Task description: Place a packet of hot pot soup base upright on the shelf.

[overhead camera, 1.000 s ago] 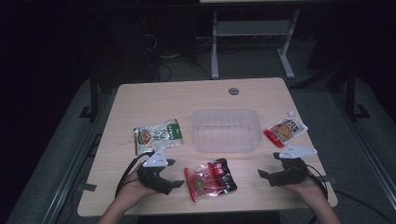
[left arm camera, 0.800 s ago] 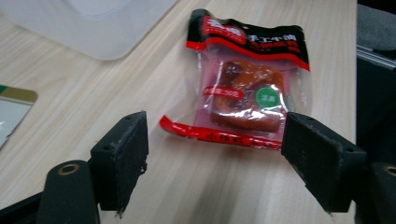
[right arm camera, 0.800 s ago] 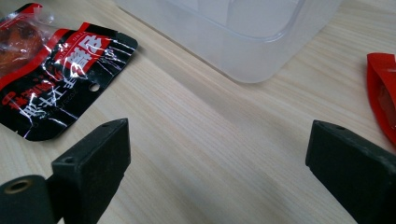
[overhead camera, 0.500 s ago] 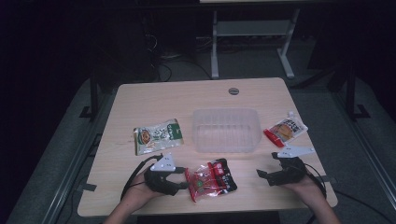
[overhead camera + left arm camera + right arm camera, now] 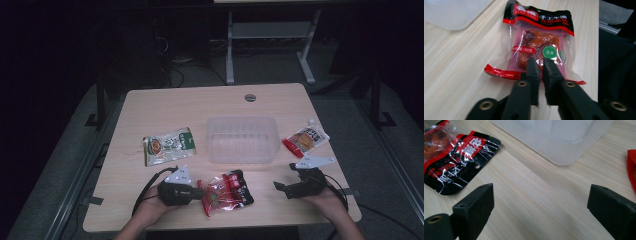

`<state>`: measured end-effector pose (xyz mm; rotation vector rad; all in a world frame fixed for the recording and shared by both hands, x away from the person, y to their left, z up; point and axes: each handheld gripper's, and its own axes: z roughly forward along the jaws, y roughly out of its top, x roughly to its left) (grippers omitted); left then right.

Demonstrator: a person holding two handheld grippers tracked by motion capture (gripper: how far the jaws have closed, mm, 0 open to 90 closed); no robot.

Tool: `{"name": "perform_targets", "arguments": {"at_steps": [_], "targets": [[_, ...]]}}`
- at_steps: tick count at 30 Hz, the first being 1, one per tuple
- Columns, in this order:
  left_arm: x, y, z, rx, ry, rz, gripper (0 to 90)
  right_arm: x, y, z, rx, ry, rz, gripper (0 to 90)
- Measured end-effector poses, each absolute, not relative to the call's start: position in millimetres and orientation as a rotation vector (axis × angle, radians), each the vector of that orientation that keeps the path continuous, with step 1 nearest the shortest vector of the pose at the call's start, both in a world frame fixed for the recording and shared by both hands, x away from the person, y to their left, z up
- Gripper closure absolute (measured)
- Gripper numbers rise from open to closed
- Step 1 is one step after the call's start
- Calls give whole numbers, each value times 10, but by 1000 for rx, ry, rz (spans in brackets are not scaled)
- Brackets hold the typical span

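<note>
overhead, pale wood table (image 5: 150,107), dark room; left tool (image 5: 540,72) clamped on red snack pouch (image 5: 539,40), right tool (image 5: 541,202) agape.

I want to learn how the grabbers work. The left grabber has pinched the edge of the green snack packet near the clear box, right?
Not quite. The left gripper has pinched the edge of the red and black snack packet, as the left gripper view shows. The green packet lies untouched farther up the table, left of the clear box.
</note>
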<state>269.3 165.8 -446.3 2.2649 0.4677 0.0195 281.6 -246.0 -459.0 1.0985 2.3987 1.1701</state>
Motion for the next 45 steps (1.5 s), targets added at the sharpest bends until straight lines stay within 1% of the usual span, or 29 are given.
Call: {"name": "perform_targets", "arguments": {"at_steps": [1,2,15,31,33,40,45], "targets": [[2693,1653,-4457,2277,459,20,892,2814,-2456,-4589,1096,2401,1170,67],[2693,1645,-4457,2285,452,28,894,2814,-2456,-4589,1096,2401,1171,68],[2696,1628,-4530,2342,462,37,895,2816,-2460,-4592,1097,2402,1176,68],[2719,1638,-4598,2375,492,6,896,2768,-2398,-4555,1098,2434,1225,74],[2720,1642,-4599,2381,492,3,896,2756,-2361,-4535,1104,2460,1249,139],[2720,1639,-4599,2381,497,-1,896,2730,-2116,-4494,1076,2533,1304,149],[2723,1642,-4599,2381,495,-5,896,2786,-1987,-4416,1076,2535,1401,201]]}}
